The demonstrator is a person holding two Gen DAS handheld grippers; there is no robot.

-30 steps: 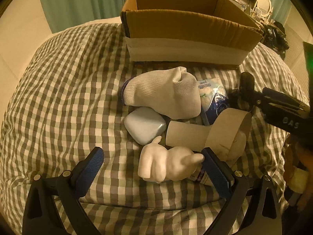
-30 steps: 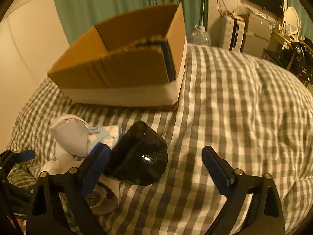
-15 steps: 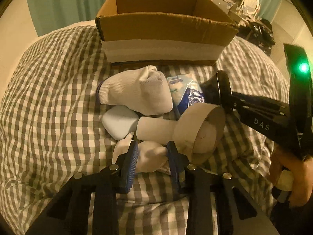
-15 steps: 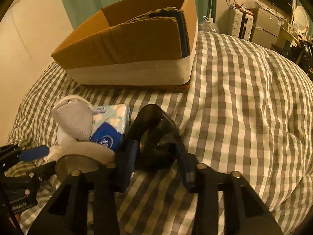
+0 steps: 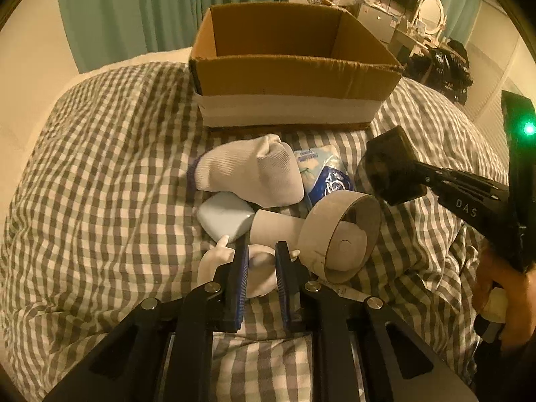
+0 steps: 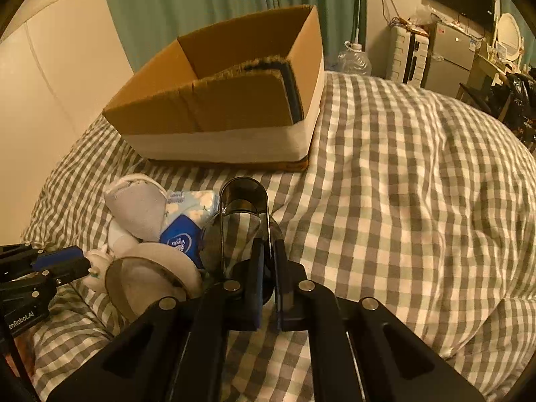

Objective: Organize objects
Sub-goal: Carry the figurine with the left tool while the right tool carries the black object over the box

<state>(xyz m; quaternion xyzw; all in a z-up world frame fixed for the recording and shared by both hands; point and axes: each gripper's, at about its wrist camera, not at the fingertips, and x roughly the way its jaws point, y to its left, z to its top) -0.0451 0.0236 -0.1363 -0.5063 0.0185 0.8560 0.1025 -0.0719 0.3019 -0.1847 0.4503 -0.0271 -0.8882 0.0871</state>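
Both claws have just closed: left claw pinching the white figurine, right claw pinching the dark cup. Both items sit just short of the cardboard box; they look ready to carry there

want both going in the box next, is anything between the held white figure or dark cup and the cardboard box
The white figure in the left hand-held gripper has the sock, blue case and paper roll lying between it and the cardboard box. The dark cup in the right hand-held gripper faces only bare checked bedding.

Both the left hand-held gripper and right hand-held gripper angle downward, jaws clamped.
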